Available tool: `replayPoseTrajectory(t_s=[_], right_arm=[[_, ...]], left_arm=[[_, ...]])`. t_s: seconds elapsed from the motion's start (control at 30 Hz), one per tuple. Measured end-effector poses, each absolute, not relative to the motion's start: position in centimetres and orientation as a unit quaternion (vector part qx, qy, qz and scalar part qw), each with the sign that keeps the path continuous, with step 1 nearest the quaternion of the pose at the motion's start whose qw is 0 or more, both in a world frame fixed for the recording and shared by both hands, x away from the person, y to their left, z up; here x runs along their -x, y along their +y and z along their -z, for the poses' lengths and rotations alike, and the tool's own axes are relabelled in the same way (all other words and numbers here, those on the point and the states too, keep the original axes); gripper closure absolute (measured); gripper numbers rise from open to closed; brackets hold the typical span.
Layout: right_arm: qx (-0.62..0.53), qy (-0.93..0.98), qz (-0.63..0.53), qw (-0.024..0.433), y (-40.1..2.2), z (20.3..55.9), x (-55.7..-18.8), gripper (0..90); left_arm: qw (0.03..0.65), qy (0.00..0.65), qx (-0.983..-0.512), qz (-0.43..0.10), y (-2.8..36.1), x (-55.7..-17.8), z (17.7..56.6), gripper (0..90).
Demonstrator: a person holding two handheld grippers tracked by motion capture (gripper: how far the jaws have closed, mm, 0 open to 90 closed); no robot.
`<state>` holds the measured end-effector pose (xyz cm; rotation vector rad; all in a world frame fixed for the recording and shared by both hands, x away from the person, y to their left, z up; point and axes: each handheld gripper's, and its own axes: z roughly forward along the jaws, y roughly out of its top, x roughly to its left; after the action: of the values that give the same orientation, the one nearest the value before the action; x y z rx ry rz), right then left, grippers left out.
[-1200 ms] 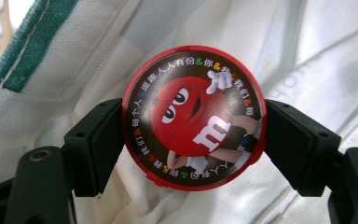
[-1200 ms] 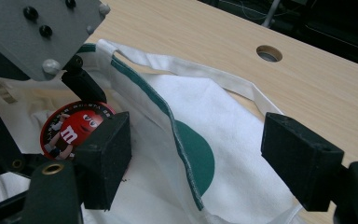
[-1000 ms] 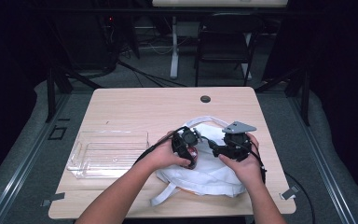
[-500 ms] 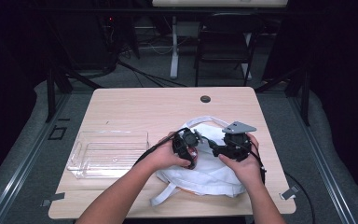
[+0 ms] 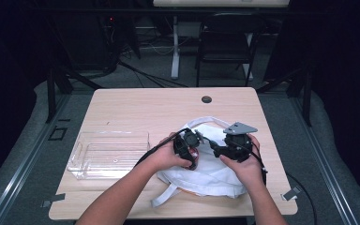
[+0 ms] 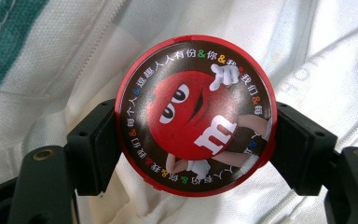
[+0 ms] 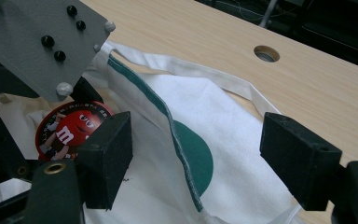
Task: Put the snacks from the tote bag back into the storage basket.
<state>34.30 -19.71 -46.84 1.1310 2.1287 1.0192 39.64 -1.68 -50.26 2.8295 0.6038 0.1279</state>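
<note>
Near the lower middle of the high view, both hands meet over a white cloth bag (image 5: 206,171) that lies crumpled on the light wooden desk (image 5: 145,110). The left tongs (image 5: 187,145) sit just left of centre, the right tongs (image 5: 220,149) just right of it, the two close together above the bag, the right one topped by its grey three-cornered plate.

At the centre of the left gripper view, a round red candy tin (image 6: 196,114) is clamped between the two black jaws, one pad pressing each side of its rim. Its lid faces the camera: a red cartoon candy figure with white gloves and a white "m", ringed by small coloured characters on a dark band. Behind it the bag's white fabric fills the background, with a green stripe at the upper left of the frame.

At the left edge of the right gripper view, the same tin (image 7: 70,128) shows, held up over the bag's opening, partly behind the near jaw. The right tongs (image 7: 200,161) stand wide apart with nothing between them; the bag's green-trimmed edge (image 7: 168,121) runs through the gap without touching either pad. A green disc is printed on the fabric below it.

At the left of the high view a clear plastic tray (image 5: 108,152) rests on the desk, well apart from the bag. A round cable hole (image 5: 206,99) sits near the desk's far edge.
</note>
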Motion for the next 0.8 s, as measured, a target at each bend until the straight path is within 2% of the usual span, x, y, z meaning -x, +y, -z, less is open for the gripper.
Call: replayPoseTrajectory(t_s=[0.8], right_arm=[[-0.423, 0.783, -0.375, 0.26, -20.01, 46.92, -34.41, 25.4]], left_arm=[[0.117, 0.207, -0.97, -0.046, -1.79, -39.59, 50.19, 25.4]])
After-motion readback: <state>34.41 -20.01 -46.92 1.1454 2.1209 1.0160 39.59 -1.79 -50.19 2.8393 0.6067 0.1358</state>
